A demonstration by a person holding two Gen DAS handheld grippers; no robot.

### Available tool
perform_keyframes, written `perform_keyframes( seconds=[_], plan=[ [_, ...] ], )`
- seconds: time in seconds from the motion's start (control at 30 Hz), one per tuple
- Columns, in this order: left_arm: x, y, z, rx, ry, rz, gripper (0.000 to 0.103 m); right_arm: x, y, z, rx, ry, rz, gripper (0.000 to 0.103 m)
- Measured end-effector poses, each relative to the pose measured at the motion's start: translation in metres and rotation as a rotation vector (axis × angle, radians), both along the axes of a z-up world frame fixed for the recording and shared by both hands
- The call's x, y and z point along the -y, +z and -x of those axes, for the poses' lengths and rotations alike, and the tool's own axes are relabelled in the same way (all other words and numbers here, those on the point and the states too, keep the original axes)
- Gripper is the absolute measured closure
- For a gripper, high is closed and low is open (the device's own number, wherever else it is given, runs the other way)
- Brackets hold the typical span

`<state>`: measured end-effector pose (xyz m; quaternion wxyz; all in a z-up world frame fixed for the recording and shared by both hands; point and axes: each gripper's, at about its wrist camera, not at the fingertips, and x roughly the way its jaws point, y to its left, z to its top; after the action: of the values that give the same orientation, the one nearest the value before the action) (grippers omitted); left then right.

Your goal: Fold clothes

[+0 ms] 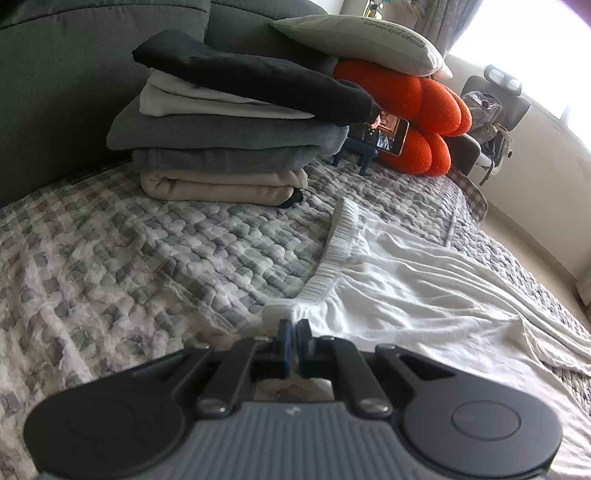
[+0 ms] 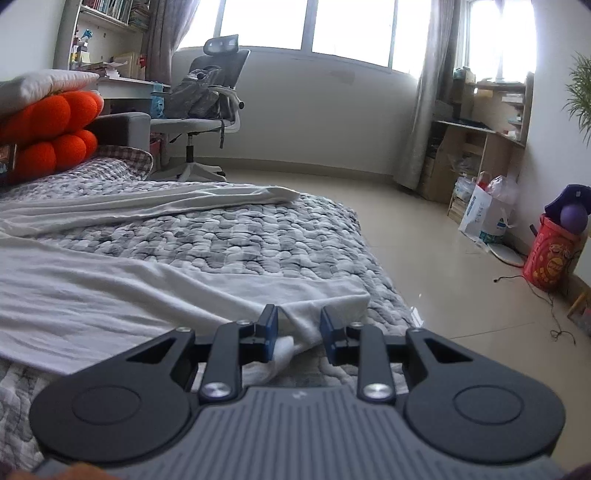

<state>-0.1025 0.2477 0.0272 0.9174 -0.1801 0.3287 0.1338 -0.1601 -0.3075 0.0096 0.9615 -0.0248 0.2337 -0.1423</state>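
The left gripper [image 1: 294, 325] has its blue-padded fingers pressed together on the corner of the ribbed elastic waistband [image 1: 334, 251] of the white crinkled cotton trousers [image 1: 417, 291]; how much cloth lies between the pads is hidden by the fingers themselves. The right gripper [image 2: 299, 325] stands spread, its two fingers astride the bunched hem of one trouser leg [image 2: 321, 306] near the bed's edge; a fold of white cloth touches the inner face of the left finger, while whether the right one touches fabric is hard to tell.

The trousers lie flat and rumpled across the grey-and-white checked quilted bedspread [image 1: 147, 251], their legs cut off at the frame edge in the left view and their waist cut off in the right view. The far leg [image 2: 155, 203] stretches apart from the near one, quilt showing between them.

Farther back a stack of folded clothes [image 1: 229, 147], beige at the bottom, greys, white, then black on top, rests against the dark grey upholstered headboard [image 1: 55, 92]. Beside it sit an orange bobbled cushion [image 1: 413, 107] under a pale pillow [image 1: 362, 40], with a small screen [image 1: 388, 133] half hidden behind the stack.

Beyond the bed: beige tiled floor [image 2: 443, 266], a grey mesh office chair [image 2: 218, 96] carrying a bag, bright windows [image 2: 351, 26], wooden shelving [image 2: 480, 129] and a red bag [image 2: 554, 254].
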Motion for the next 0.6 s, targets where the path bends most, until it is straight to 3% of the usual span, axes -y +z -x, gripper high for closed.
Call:
perform_keyframes(
  seconds=[0.03, 0.1, 0.13, 0.4, 0.6],
  plan=[
    [0.0, 0.0, 0.0, 0.0, 0.0, 0.0, 0.1, -0.001, 0.0, 0.001, 0.0, 0.005, 0.005, 0.075],
    [0.001, 0.0, 0.0, 0.0, 0.001, -0.002, 0.1, -0.002, 0.0, 0.002, 0.001, 0.013, 0.016, 0.094],
    [0.001, 0.0, 0.001, 0.001, 0.001, -0.002, 0.1, -0.002, 0.001, 0.002, 0.002, 0.01, 0.021, 0.096],
    [0.0, 0.002, 0.001, 0.009, 0.0, -0.016, 0.1, 0.016, 0.005, 0.015, -0.004, -0.042, 0.141, 0.101],
    [0.001, 0.001, 0.002, 0.007, 0.001, -0.009, 0.1, 0.016, 0.023, 0.033, 0.106, -0.049, 0.267, 0.101]
  ],
)
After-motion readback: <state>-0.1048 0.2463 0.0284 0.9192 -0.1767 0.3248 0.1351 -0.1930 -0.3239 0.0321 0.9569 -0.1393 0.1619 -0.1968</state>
